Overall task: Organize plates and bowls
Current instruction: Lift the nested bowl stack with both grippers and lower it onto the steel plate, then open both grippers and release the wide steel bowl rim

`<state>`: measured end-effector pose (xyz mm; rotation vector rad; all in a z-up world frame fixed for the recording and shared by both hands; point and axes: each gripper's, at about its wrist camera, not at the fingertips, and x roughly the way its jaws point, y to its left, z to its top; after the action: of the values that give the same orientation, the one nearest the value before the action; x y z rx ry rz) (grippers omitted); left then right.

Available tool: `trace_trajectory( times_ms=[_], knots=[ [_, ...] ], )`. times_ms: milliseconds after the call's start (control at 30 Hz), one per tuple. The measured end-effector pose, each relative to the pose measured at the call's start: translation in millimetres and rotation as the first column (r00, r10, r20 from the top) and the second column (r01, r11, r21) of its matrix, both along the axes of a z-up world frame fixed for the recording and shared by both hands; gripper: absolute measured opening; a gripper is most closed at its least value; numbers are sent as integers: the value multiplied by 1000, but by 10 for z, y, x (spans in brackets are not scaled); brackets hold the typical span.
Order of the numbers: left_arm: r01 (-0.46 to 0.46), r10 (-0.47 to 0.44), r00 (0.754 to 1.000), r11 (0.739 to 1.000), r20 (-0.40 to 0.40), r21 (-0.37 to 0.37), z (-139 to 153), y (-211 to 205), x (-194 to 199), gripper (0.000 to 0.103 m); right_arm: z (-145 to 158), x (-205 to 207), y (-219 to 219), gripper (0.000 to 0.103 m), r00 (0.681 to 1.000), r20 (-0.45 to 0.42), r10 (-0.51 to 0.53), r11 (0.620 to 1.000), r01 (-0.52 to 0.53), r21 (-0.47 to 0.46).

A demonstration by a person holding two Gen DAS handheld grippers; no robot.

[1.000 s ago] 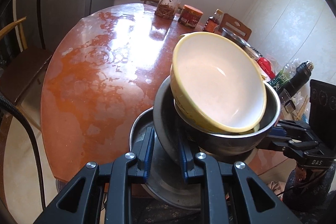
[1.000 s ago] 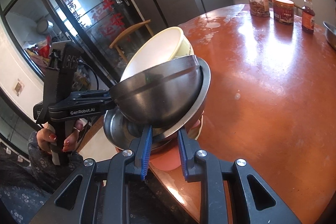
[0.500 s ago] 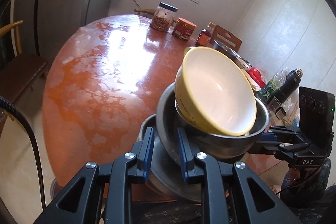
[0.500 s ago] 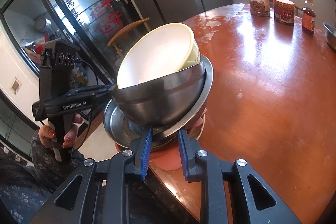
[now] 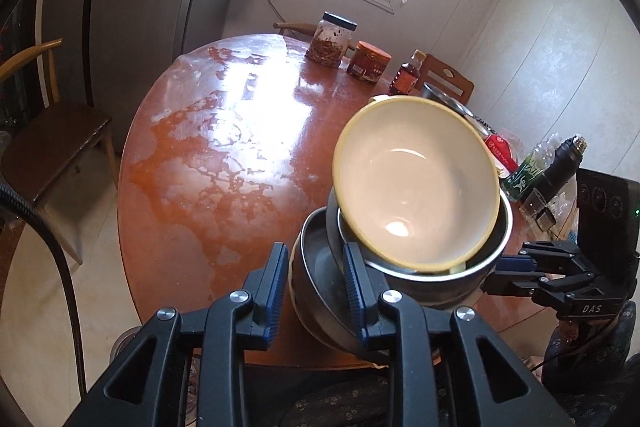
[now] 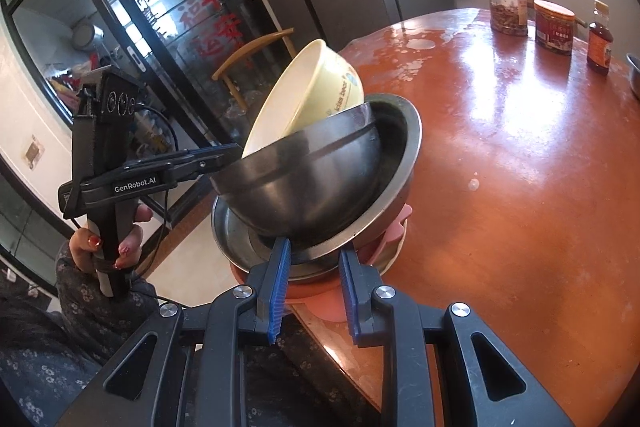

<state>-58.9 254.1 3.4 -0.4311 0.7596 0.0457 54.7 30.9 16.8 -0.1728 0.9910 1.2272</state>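
Both grippers are closed on one tilted stack of bowls at the near edge of the round table (image 5: 224,163). In the left wrist view the left gripper (image 5: 316,279) is seen with its blue-padded jaws narrowed around the rim of the outer steel bowl (image 5: 320,291), one pad outside the wall and one inside. From the right, the right gripper (image 5: 508,265) is seen reaching in, its tips meeting the right side of the inner steel bowl (image 5: 472,283); whether a rim is pinched there cannot be told from this view. In the right wrist view the same gripper (image 6: 314,267) is seen with its jaws narrowed around the near rim of a steel bowl low in the stack, though which bowl cannot be told.

A yellow bowl (image 5: 416,183) with a cream inside is nested in the inner steel bowl and is tipped so that its mouth faces the left camera. In the right wrist view the stack is shown leaning to the left over a pink dish (image 6: 384,239) lying at the table edge.

At the far side of the table a clear jar (image 5: 332,41), a red-lidded jar (image 5: 369,63) and a small bottle (image 5: 408,77) are lined up close together. A wooden chair (image 5: 44,131) is placed at the left of the table.
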Motion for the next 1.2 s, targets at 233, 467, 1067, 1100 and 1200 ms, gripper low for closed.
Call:
trace_trajectory(
  times_ms=[233, 467, 1067, 1100, 1200],
  knots=[
    [13, -13, 1000, 1000, -11, -1, -42, -27, 6, 28, -34, -101, 89, 26, 999, -13, 36, 999, -36, -2],
    [12, -12, 999, 1000, -31, -4, -80, -32, 36, 28, -70, -66, 39, 27, 999, -39, 23, 1000, -23, -5],
    [-33, 37, 999, 994, -38, 100, 76, -111, -64, 29, 24, 3, -348, 47, 995, 37, -92, 995, 93, -37],
    [-38, 43, 998, 993, -38, 111, 93, -118, -80, 30, 47, -3, -373, 52, 992, 66, -112, 993, 115, -40],
    [-57, 64, 997, 987, -46, 148, 143, -153, -126, 42, 123, -49, -466, 58, 975, 142, -168, 984, 175, -35]
  ],
)
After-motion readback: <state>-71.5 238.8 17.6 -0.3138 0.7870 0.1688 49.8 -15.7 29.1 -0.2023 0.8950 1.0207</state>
